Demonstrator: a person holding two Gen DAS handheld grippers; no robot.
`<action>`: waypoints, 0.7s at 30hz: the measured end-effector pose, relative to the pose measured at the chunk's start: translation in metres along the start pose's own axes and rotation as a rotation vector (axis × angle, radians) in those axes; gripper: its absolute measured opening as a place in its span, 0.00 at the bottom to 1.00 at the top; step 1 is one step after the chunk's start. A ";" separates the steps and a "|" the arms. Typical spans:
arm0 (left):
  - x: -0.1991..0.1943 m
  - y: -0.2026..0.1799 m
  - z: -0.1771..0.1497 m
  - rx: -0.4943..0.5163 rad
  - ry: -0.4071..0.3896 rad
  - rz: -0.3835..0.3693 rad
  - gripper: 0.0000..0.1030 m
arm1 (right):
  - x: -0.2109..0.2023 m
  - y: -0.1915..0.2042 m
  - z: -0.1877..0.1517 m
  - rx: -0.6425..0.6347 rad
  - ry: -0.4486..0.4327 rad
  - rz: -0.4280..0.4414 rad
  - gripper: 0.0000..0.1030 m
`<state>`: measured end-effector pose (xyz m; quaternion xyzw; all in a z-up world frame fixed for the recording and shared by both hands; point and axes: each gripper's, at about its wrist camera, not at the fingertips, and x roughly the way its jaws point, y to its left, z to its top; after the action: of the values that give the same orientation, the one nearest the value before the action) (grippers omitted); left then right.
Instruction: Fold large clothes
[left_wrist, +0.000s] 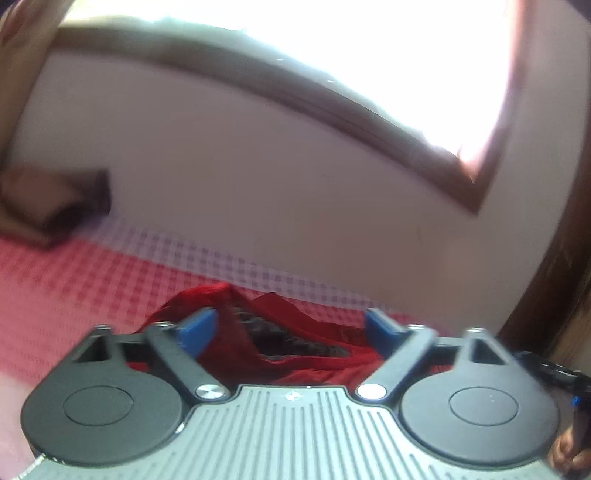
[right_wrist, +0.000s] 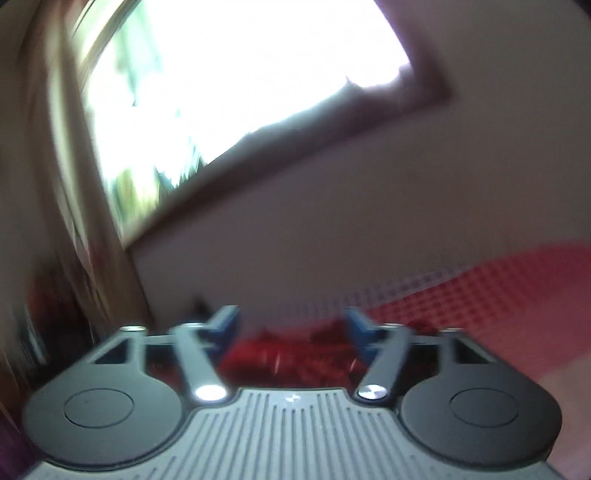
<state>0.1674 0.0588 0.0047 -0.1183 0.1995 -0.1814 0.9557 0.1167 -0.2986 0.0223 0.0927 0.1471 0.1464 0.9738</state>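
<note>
A crumpled red garment (left_wrist: 295, 343) with a dark inner part lies on the red-and-white checked bedspread (left_wrist: 74, 280). My left gripper (left_wrist: 290, 325) is open, its blue pads (left_wrist: 197, 328) spread wide just above the garment, holding nothing. In the right wrist view the same red garment (right_wrist: 291, 354) shows blurred below and between the fingers. My right gripper (right_wrist: 291, 325) is open too, blue pads (right_wrist: 356, 326) apart, close over the cloth and empty.
A pale wall (left_wrist: 258, 184) with a bright window in a dark wooden frame (left_wrist: 369, 122) stands behind the bed. A brown pillow (left_wrist: 55, 203) lies at far left. A curtain (right_wrist: 74, 221) hangs left in the right wrist view. The bedspread (right_wrist: 498, 295) extends right.
</note>
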 end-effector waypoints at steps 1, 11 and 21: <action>0.006 -0.009 -0.001 0.045 0.004 0.008 0.71 | 0.010 0.011 -0.004 -0.055 0.028 -0.004 0.43; 0.092 -0.027 -0.005 0.247 0.024 0.153 0.77 | 0.075 0.034 -0.014 -0.388 0.193 -0.103 0.32; 0.131 0.008 -0.040 0.206 0.121 0.215 0.79 | 0.102 0.005 -0.039 -0.215 0.238 -0.097 0.30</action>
<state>0.2649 0.0081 -0.0777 0.0133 0.2486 -0.1044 0.9629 0.1968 -0.2569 -0.0399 -0.0371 0.2492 0.1243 0.9597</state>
